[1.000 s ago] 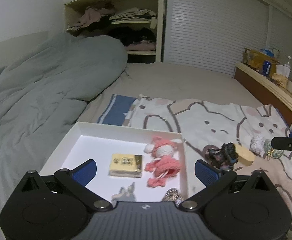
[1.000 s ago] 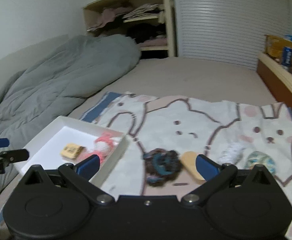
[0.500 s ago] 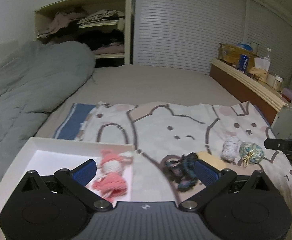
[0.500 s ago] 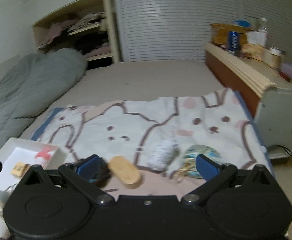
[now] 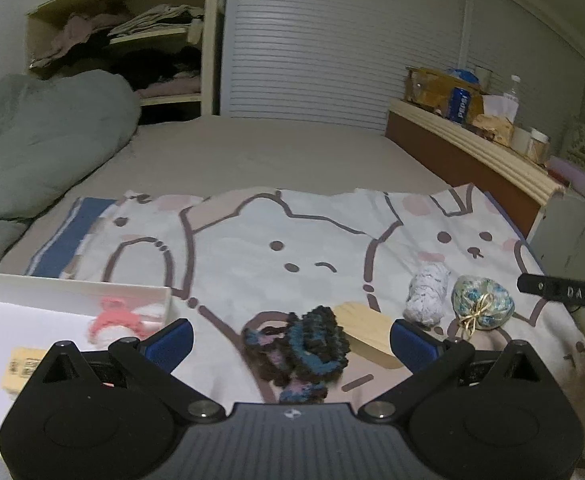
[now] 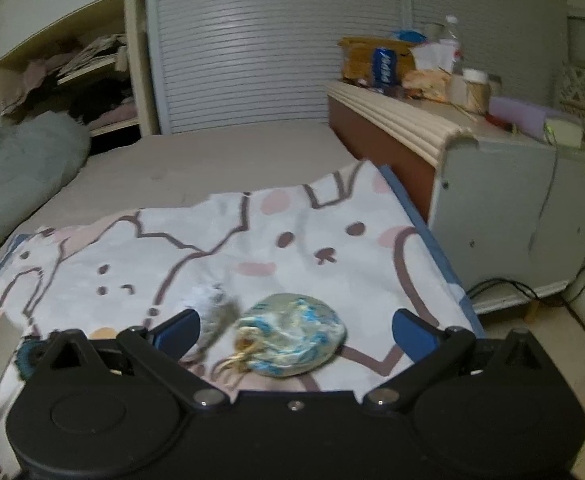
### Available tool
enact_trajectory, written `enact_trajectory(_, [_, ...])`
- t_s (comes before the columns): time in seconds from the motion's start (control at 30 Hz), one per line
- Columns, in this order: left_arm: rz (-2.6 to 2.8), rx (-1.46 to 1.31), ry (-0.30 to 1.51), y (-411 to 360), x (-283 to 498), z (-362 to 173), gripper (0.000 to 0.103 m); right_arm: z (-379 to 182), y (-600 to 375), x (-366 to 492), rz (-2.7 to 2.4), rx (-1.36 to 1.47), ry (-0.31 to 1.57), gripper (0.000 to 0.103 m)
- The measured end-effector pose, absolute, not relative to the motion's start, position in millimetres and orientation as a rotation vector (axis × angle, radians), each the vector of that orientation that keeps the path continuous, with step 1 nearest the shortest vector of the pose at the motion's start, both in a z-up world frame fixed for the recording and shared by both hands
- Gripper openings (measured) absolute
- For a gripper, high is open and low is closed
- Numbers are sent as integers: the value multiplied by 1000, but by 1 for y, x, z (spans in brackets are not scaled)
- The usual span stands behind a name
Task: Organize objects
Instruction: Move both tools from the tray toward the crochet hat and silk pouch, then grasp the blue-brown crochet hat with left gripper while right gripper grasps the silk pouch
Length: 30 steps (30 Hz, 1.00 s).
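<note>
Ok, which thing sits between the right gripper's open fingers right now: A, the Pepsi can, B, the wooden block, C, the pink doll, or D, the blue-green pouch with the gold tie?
D: in the right wrist view the pouch lies on the blanket between the right gripper's spread fingers.

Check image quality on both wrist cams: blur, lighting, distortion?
Left wrist: dim room, fisheye bends the shutter wall; dark crocheted scrunchie fairly sharp, pink doll in the white box soft. Right wrist: motion smear on the grey yarn bundle and blue-green pouch; edges vignetted black.
</note>
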<state>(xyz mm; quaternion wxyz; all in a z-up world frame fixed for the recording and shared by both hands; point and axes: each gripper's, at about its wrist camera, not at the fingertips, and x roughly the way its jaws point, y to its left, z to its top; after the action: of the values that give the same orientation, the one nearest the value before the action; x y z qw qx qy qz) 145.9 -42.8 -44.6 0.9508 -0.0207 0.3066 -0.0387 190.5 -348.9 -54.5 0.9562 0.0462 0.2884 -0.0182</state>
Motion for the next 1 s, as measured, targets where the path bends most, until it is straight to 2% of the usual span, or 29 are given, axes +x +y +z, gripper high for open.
enact_trajectory(0.1, [-94, -16, 643, -50, 155, -62, 102, -67, -357, 202, -59, 131, 597, 103])
enact_trajectory(0.4, [-112, -34, 688, -46, 175, -108, 89, -99, -375, 232, -81, 296, 686, 102])
enact_trajectory(0.47, [-106, -45, 688, -44, 180, -115, 87, -104, -376, 236, -63, 323, 694, 87])
enact_trajectory(0.57, [-108, -73, 691, -42, 188, -123, 83, -112, -378, 242, -53, 383, 711, 77])
enact_trajectory(0.63, [-118, -95, 698, -41, 192, -127, 72, -115, -377, 243, -53, 383, 713, 68])
enact_trajectory(0.73, [-128, -107, 709, -40, 194, -131, 58, -118, -377, 243, -31, 356, 718, 42])
enact_trajectory(0.77, [-135, -108, 713, -40, 194, -133, 55, -119, -377, 242, -36, 351, 717, 37])
enact_trajectory(0.87, [-145, -114, 721, -40, 193, -133, 44, -118, -380, 239, -38, 346, 725, 26])
enact_trajectory(1.0, [-155, -120, 730, -40, 188, -128, 38, -113, -381, 232, -33, 351, 748, 22])
